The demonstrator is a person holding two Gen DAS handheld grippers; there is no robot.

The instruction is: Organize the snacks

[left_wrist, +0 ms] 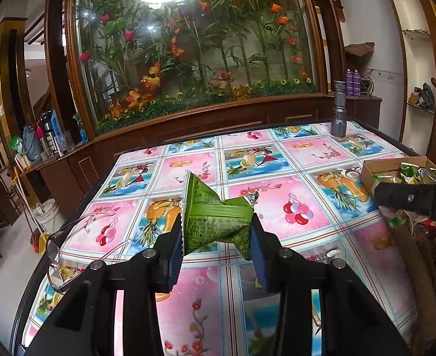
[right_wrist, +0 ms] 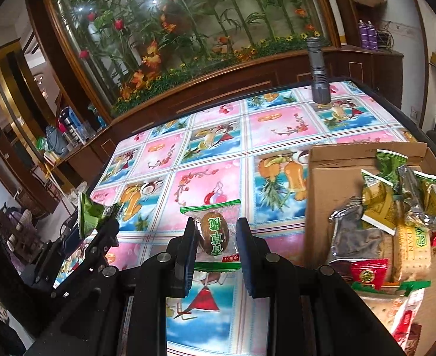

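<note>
Right claw clamps clear cake packet, green Chinese print | left claw pinches green wrapper, fine print unreadable

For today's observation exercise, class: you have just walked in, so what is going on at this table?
A person is sorting snacks with a gripper in each hand. The left gripper is shut on a crumpled green snack packet. The right gripper is shut on a clear-wrapped brown snack. Both are held above the patterned tablecloth. To the right, a cardboard box already holds many packets.
</note>
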